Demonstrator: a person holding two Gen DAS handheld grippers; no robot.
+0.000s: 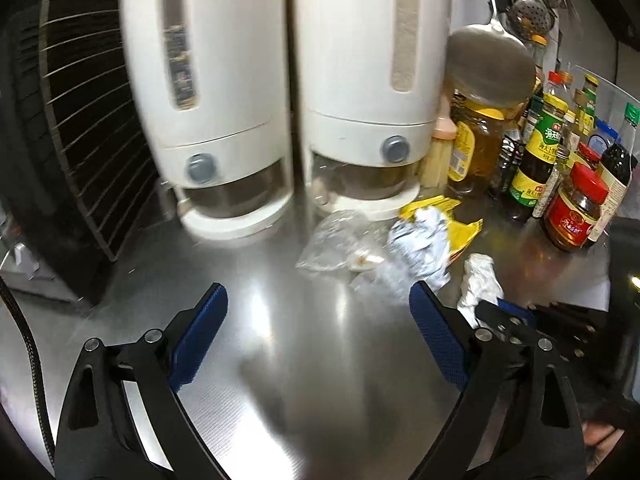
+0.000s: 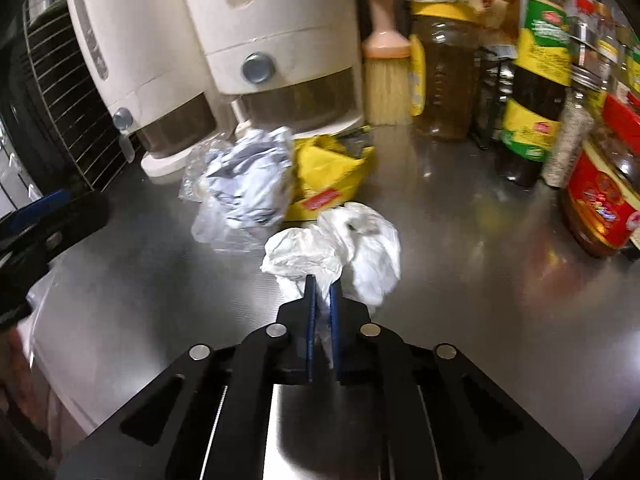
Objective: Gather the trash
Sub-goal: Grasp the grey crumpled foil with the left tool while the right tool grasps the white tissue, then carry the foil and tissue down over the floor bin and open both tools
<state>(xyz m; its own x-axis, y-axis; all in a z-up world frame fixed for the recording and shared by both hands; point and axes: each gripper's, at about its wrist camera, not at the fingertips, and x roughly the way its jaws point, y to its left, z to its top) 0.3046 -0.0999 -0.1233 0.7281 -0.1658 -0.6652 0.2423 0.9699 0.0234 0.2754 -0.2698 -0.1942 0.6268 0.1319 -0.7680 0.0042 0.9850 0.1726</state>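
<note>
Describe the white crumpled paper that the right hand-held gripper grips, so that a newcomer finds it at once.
Start at the two tall cream dispensers at the back of the steel counter. In front of them lies trash: a clear plastic bag, a bluish-white wad and a yellow packet. The white crumpled paper lies nearest the camera, plain white, pinched by the right hand-held gripper.

The steel tabletop (image 1: 248,320) lies bare in front of the two white dispensers (image 1: 224,120), giving open passage. To the dispensers' right, crowded sauce bottles (image 1: 540,152) block the way; crumpled trash (image 2: 256,184) sits at their foot, and a wire rack (image 1: 80,120) walls off their left.
</note>
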